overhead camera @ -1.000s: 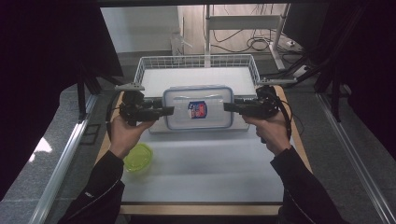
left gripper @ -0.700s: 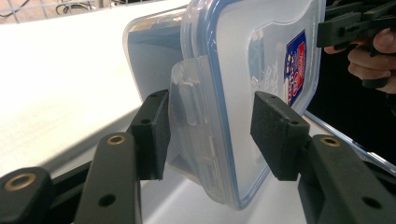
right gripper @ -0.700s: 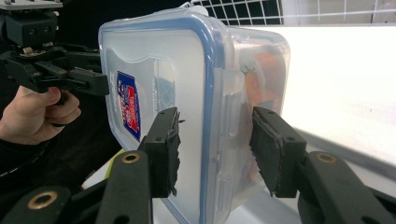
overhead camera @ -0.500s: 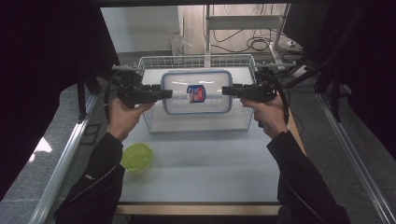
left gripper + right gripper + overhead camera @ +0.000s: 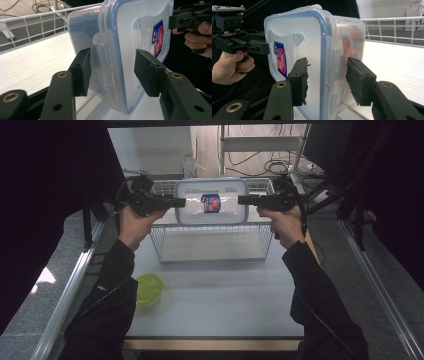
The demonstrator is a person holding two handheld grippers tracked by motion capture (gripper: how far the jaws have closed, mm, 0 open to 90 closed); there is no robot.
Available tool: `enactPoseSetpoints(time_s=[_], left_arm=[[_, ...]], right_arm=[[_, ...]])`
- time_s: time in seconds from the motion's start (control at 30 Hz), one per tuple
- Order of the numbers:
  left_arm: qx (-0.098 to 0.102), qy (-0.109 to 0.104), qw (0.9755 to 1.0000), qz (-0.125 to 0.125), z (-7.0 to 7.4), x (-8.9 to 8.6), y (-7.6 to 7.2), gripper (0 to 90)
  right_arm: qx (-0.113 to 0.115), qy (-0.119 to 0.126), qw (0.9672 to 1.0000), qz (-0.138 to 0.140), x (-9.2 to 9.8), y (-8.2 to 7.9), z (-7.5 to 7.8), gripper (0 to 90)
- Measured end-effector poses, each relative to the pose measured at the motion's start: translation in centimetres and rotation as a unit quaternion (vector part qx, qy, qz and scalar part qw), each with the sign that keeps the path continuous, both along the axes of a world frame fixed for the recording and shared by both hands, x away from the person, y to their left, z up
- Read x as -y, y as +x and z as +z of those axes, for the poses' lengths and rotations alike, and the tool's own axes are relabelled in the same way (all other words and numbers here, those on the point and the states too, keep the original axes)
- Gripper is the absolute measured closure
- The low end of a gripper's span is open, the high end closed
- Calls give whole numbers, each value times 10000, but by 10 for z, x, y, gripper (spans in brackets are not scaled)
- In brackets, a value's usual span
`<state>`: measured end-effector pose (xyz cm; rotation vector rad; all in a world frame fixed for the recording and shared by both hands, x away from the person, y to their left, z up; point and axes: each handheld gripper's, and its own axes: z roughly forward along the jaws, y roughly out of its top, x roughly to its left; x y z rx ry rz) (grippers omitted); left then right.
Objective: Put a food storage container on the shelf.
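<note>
Fingers of the left gripper (image 5: 111, 72) straddle the side latch of the clear container (image 5: 211, 201), pads (image 5: 81, 72) set either side of the lid edge; one pad touches the latch flap, the other shows a gap to the lid face, so a firm clamp cannot be told from this view. Right gripper (image 5: 327, 80) same story at the opposite end: its fingers (image 5: 299, 81) bracket the blue-rimmed lid and latch, near pad on the lid, far pad just off the wall, contact unclear. High view: container held up in the air between both grippers, left gripper (image 5: 175, 201) at its left end, right gripper (image 5: 246, 200) at its right end, so both ends are supporting it. Container sits above the white wire basket (image 5: 215, 245), lid facing up toward the camera, red-blue label (image 5: 210, 203) on the lid. Basket rests on the white table (image 5: 215, 305). Green round lid or bowl (image 5: 149, 287) lies on the table near the left forearm, well apart from the basket. Left hand (image 5: 134, 222) and right hand (image 5: 285, 222) in dark sleeves grip the handles.
</note>
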<state>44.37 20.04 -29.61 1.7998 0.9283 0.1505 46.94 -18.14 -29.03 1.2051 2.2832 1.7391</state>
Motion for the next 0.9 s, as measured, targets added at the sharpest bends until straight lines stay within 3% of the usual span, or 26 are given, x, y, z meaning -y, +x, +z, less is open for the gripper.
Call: enactPoseSetpoints(time_s=[0.23, 0.5, 0.67, 0.8, 0.9], left_arm=[[-161, -42, 9998, 81, -4, 2, 17, 482], [-161, -43, 9998, 89, -6, 2, 27, 477], [-40, 24, 10000, 56, -8, 3, 28, 460], [120, 208, 9997, 21, -8, 5, 26, 439], [156, 334, 9993, 31, -9, 8, 25, 406]], right_arm=[[-177, 162, 9996, -124, 2, 19, -5, 525], [-344, 256, 9989, -205, 2, 31, -9, 519], [-239, 198, 9992, -247, 1, 33, -8, 511], [-195, 222, 9992, -267, 2, 33, -10, 497], [-25, -77, 9994, -346, -2, 33, -9, 487]])
